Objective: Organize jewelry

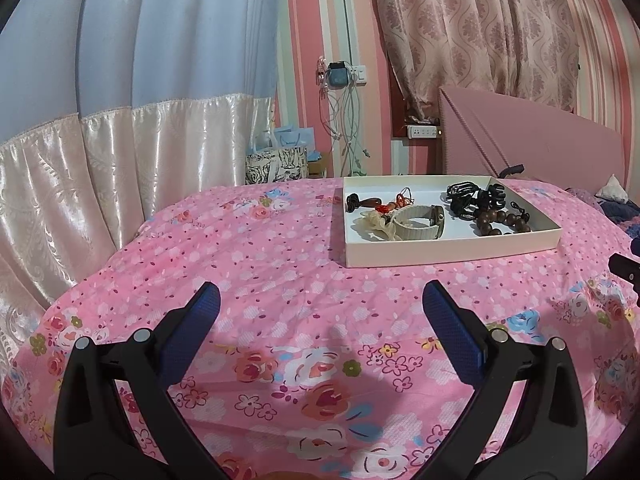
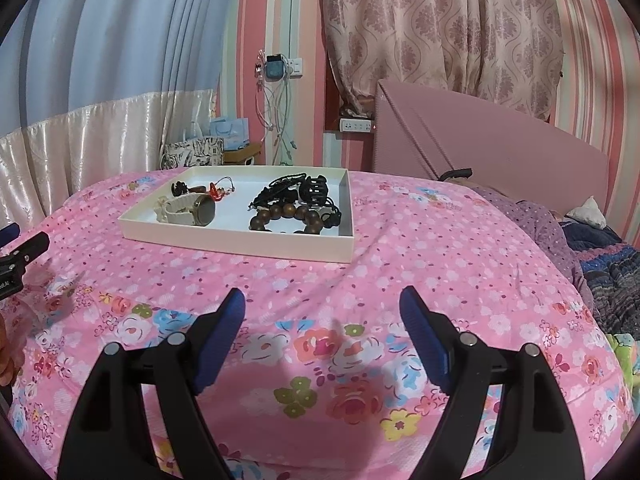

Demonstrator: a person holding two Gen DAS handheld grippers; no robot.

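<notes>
A: What sits in the shallow white tray (image 2: 248,246)?

B: On its left, a beige-strapped watch (image 2: 188,210) lying on its side, dark round face toward the near rim. Behind it, small brown and red trinkets (image 2: 208,190).

A: And the right half?

B: A brown wooden bead bracelet (image 2: 288,218) lies flat near the front wall. Just behind it, touching, a heap of black hair ties and a claw clip (image 2: 304,192).
</notes>
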